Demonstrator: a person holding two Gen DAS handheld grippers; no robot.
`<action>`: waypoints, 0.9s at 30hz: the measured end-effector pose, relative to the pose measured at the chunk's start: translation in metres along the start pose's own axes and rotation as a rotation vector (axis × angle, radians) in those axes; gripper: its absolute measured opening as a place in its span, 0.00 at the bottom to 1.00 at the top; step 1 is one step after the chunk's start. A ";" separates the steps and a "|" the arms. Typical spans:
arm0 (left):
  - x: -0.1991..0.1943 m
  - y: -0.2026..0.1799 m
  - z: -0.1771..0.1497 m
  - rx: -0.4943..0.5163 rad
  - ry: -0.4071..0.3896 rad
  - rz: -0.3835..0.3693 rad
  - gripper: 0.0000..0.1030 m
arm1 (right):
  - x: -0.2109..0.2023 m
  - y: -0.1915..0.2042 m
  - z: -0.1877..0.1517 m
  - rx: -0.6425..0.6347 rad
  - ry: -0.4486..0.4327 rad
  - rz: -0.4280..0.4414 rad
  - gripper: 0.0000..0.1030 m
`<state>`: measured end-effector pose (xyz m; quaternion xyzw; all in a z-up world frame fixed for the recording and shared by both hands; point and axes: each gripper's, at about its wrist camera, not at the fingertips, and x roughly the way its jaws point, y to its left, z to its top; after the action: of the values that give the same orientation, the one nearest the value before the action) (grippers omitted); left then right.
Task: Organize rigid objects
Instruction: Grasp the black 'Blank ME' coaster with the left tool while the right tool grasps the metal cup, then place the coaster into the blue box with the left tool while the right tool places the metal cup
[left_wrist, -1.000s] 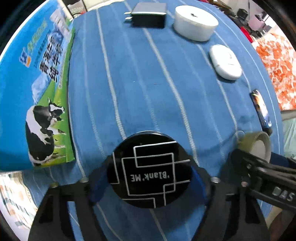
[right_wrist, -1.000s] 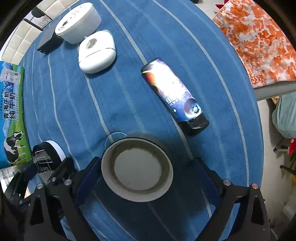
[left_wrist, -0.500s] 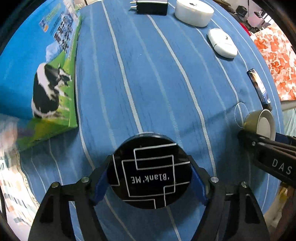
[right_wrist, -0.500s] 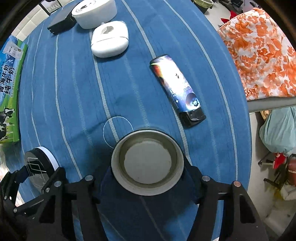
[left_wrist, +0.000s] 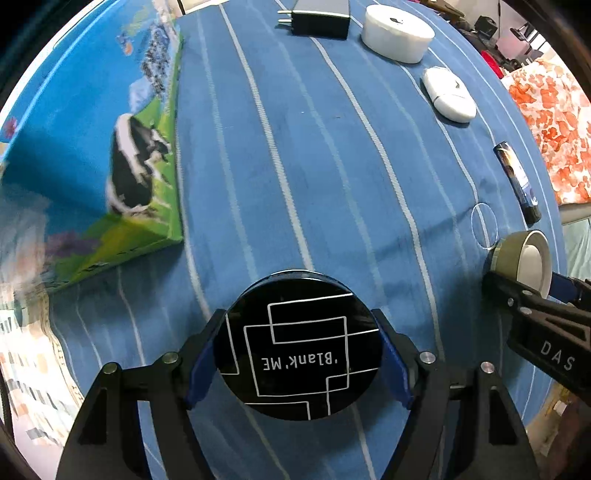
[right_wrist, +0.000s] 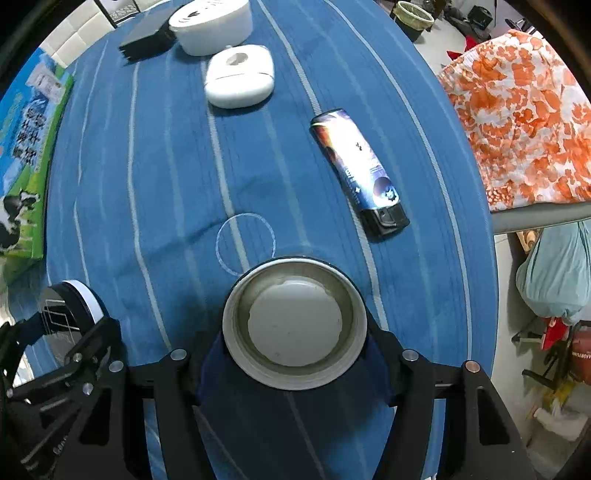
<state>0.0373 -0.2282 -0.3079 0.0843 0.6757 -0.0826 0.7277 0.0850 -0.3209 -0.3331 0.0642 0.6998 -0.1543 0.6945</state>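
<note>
Blue striped tablecloth (left_wrist: 332, 155) over the tabletop, seen from both wrist cameras. Black round compact (left_wrist: 298, 347), lid printed "Blank'ME", clamped between the blue-padded fingers of the left gripper (left_wrist: 298, 354), raised over the near edge of the tabletop. Olive roll of tape (right_wrist: 294, 322), white core facing the camera, gripped between the pads of the right gripper (right_wrist: 294, 354), near the tabletop's right edge, just this side of a thin ring outline (right_wrist: 245, 243) on the cloth. Beyond the ring: long starry-printed lighter (right_wrist: 356, 168) lying flat. Toward the far edge, in a row: white oval case (right_wrist: 240, 75), white round puck (right_wrist: 212, 24), black plug adapter (right_wrist: 146, 35). At the left edge: milk carton box (left_wrist: 110, 147) with a cow picture. Off the right edge: orange floral fabric (right_wrist: 517, 110).
</note>
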 end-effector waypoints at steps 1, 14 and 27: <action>-0.002 0.001 0.000 -0.004 -0.001 -0.003 0.71 | -0.002 0.002 -0.002 -0.004 -0.003 -0.001 0.65; -0.074 0.041 -0.014 -0.002 -0.108 -0.050 0.71 | -0.071 0.038 -0.010 -0.065 -0.098 0.081 0.65; -0.201 0.137 -0.006 -0.109 -0.314 -0.113 0.71 | -0.188 0.106 -0.022 -0.158 -0.228 0.247 0.65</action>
<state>0.0484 -0.0919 -0.1062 -0.0072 0.5610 -0.0988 0.8219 0.1014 -0.1909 -0.1600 0.0769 0.6134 -0.0186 0.7858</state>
